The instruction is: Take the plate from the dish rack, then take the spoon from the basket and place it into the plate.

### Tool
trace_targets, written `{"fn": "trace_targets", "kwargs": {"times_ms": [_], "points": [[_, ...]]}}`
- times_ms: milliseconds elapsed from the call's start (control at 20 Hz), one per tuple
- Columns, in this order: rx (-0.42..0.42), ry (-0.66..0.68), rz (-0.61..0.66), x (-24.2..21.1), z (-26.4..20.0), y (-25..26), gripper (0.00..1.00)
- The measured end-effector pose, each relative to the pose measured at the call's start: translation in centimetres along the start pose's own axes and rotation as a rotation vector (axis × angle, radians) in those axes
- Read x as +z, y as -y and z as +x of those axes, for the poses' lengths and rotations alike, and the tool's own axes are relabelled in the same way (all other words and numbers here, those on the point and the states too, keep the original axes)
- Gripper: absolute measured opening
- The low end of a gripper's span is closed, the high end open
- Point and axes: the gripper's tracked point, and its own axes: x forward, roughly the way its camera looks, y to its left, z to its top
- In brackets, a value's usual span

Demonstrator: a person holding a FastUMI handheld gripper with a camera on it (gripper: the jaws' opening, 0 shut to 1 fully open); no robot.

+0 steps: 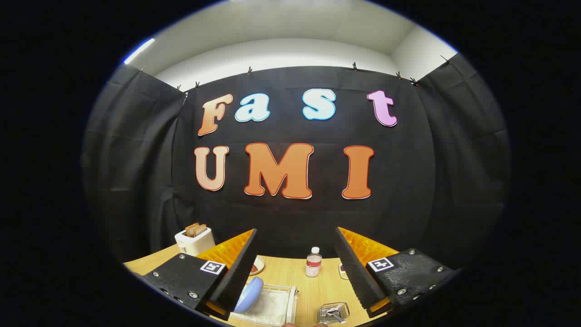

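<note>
Gripper view looks along the two fingers of the gripper (295, 268), which stand wide apart with nothing between them, raised above a wooden worktop (317, 290). Below the gap, just beside the left finger, a blue plate (249, 294) stands tilted on edge in a white dish rack (277, 306), its upper edge partly hidden behind that finger. To the right of the rack, near the right finger, sits a small wire basket (333, 312) with a spoon (335, 311) lying in it. Beyond the fingers, a small clear bottle (313, 262) with a white cap stands upright on the worktop. A white toaster (195, 240) with two slices of bread sticking up sits at the far left, beyond the left finger. Small dishes peek out beside each finger, one by the left (257, 266) and one by the right (342, 270).
</note>
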Motion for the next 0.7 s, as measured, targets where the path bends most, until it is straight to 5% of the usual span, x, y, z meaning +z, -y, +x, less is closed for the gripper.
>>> {"fn": "trace_targets", "kwargs": {"times_ms": [700], "points": [[0.028,-0.056,-0.031,-1.3,-0.5,-0.5,0.99]]}}
